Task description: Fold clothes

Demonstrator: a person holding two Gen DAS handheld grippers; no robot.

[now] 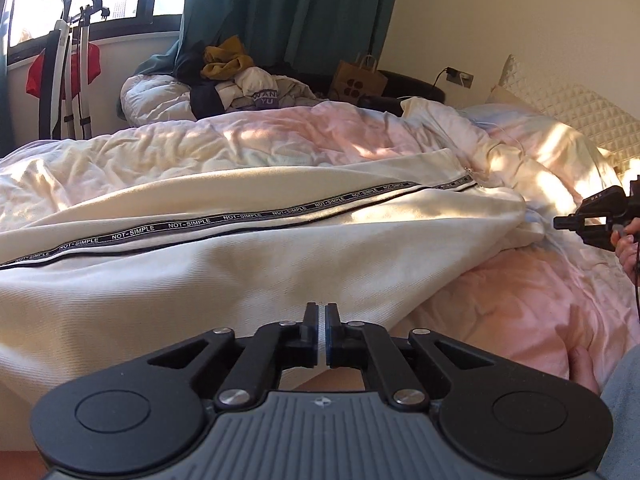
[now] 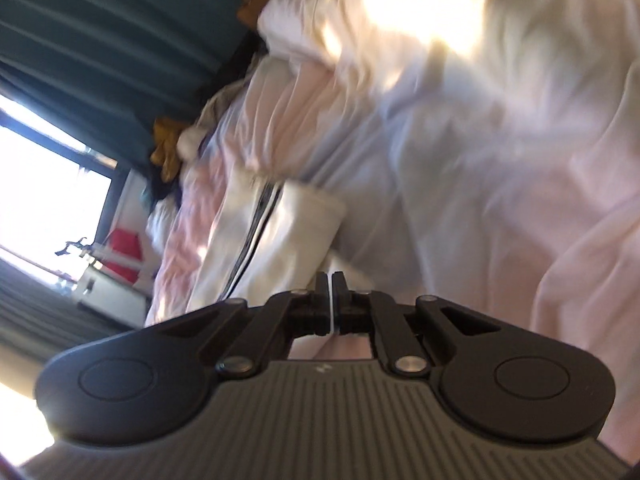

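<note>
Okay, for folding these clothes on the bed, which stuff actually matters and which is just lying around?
Part of the job:
- cream trousers with the lettered side stripe
- left gripper, shut on the trousers' near edge
- right gripper, shut on their far end

Just lying about:
- clothes pile
- paper bag
- pink duvet
- curtain

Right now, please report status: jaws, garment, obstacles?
Left gripper shut on cream trousers edge. Right gripper shut on cloth too. Trousers lie on rumpled duvet. Nothing blocking.
</note>
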